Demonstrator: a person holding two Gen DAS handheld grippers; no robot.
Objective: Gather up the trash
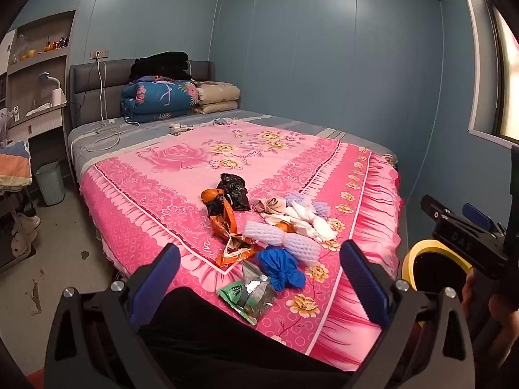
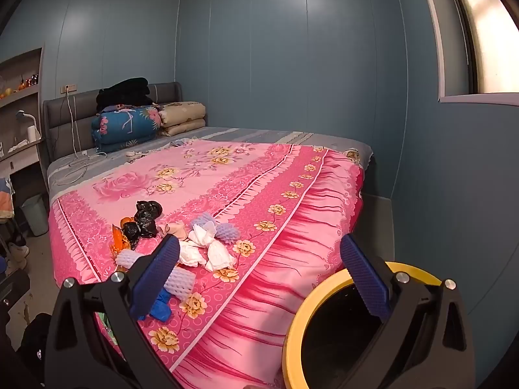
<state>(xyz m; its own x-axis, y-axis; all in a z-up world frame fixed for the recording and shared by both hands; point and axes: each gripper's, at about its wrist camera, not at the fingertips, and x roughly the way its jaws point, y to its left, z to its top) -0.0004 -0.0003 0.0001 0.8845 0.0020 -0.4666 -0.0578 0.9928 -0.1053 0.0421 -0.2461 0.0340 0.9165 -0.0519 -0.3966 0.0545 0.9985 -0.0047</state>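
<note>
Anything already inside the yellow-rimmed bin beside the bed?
The yellow-rimmed bin shows only a dark interior with no trash visible; its bottom is in shadow and the right gripper covers part of the opening.

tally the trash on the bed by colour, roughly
black bags: 2
orange wrappers and peel: about 3
white foam nets: 2
lilac foam nets: 2
white and beige tissue wads: too bunched to count, taken as 1 heap
blue bag: 1
green and silver packet: 1
total: about 12
</note>
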